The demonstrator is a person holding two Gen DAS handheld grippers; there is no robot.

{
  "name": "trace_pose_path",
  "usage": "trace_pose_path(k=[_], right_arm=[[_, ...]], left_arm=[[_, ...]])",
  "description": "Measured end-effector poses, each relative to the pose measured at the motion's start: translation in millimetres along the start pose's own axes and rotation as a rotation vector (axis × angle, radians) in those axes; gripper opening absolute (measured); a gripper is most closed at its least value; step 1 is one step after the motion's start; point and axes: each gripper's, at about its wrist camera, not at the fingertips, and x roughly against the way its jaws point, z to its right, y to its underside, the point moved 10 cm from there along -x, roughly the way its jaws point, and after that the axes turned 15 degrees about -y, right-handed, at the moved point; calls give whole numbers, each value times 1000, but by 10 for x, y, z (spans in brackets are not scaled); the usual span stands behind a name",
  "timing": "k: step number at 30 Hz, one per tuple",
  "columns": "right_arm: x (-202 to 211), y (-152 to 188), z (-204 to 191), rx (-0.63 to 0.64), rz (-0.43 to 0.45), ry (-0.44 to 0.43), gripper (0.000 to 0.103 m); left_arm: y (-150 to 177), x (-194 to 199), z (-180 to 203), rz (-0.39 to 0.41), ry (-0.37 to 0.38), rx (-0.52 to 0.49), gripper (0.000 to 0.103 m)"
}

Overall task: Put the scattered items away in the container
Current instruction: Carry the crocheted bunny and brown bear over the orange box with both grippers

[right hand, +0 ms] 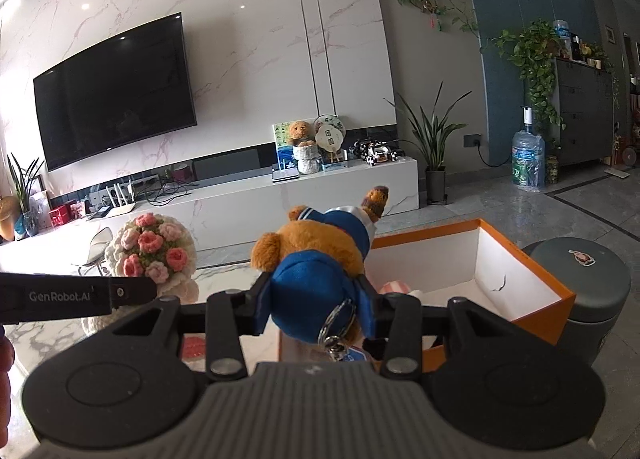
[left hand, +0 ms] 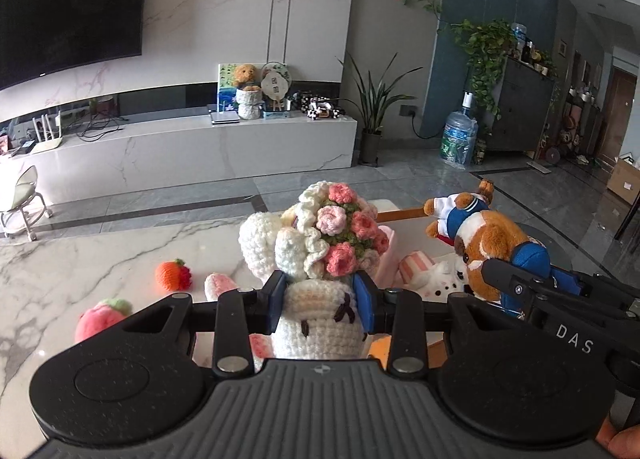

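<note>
My left gripper [left hand: 322,291] is shut on a white crocheted doll with a pink flower bouquet [left hand: 332,243], held above the marble table [left hand: 80,255]. My right gripper [right hand: 314,299] is shut on a brown plush dog in a blue sailor outfit [right hand: 316,251], held over the near edge of the orange box [right hand: 556,299], whose inside is white. In the left wrist view the dog [left hand: 492,243] hangs to the right over a white plush [left hand: 436,279] lying in the box. Loose on the table lie a crocheted carrot [left hand: 173,274] and a pink peach [left hand: 100,315].
A grey round bin [right hand: 580,283] stands right of the box. Beyond the table are a grey tiled floor, a white TV bench [left hand: 200,147], a small chair [left hand: 24,199], a potted plant [left hand: 372,119] and a water bottle [left hand: 459,137].
</note>
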Motion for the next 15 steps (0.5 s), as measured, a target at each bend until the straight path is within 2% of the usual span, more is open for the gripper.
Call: trace_pose_path(k=[7,15], right_arm=[[-67,-153,522,-14,-25,22,45],[-301,-228,969,-16,-68,29,45]], left_arm=[[-135,-214,561,-7,73,-47,42],[-245,-480,1009,-11,118,-99,42]])
